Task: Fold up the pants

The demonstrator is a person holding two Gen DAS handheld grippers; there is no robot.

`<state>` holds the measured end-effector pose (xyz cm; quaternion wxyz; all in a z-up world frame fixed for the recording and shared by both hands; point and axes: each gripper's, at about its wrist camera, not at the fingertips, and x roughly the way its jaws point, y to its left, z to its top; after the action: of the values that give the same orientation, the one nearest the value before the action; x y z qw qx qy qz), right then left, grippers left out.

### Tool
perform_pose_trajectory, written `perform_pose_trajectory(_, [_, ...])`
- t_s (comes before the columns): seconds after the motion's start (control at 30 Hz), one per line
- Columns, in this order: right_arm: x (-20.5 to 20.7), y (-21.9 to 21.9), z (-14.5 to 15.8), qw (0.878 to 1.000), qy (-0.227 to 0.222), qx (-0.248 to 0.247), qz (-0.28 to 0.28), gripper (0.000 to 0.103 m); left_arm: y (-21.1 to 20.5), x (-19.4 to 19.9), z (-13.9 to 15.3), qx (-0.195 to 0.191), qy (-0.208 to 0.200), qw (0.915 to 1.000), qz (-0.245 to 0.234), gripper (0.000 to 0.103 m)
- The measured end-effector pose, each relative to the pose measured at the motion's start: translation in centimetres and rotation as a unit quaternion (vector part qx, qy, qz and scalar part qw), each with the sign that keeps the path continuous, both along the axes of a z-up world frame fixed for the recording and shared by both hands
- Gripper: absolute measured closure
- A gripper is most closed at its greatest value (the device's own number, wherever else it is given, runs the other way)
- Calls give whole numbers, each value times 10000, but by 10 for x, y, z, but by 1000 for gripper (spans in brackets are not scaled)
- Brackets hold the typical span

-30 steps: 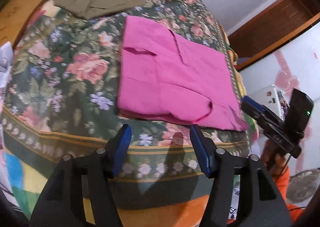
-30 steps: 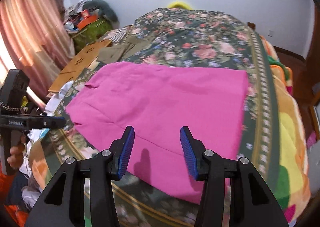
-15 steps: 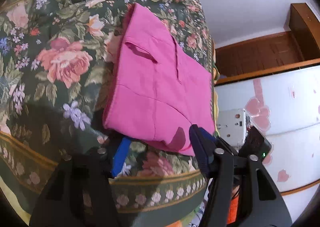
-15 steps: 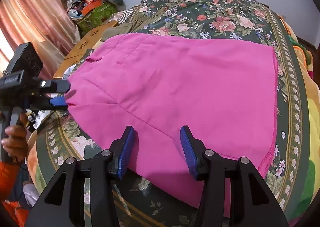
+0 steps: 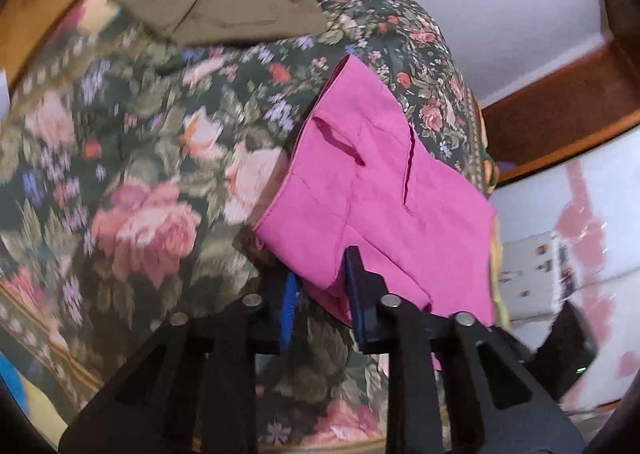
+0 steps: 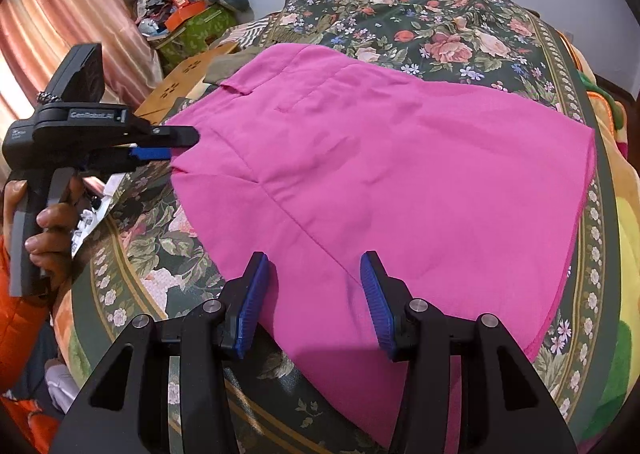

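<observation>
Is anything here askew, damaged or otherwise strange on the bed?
Nothing looks damaged or spilled. The pink pants lie fairly flat on the floral bedspread, except the corner that the left hand-held gripper is pinching, which is raised. An olive garment lies rumpled farther up the bed.

pants [image 6: 384, 182] on bedspread [image 6: 440, 26], shorts [image 5: 216, 10] beyond

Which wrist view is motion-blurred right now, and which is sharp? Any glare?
Left wrist view: heavy motion blur across the floral bedspread and olive garment; the left gripper, at the pink pants, stays sharp. Right wrist view: crisp, even light, soft right gripper shadow on the pants, no glare; fisheye bends the edges.
</observation>
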<state>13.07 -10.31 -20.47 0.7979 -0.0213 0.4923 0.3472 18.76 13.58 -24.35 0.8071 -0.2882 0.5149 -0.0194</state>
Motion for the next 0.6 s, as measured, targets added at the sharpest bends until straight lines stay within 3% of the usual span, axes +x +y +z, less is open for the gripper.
perform_pose_trajectory(0.1, [1,0,0,10000,19,31,-23,59,-10,-3,11,531,-147,9984,-140,87])
perform_pose_trajectory(0.3, [4,4,1,10000,27,-23,24,59,-15,-32,25,1194,-391,9919,-202,90])
perform_pose_trajectory(0.47, [5,10,2,9999,86,-3,100,59,-12,-72,35,1974,-504,9790,-95,90])
perform_pose_trajectory(0.6, [-2,15,4,9998,61,21,186,59,-16,-88,47,2866,-657,9557,-124,90])
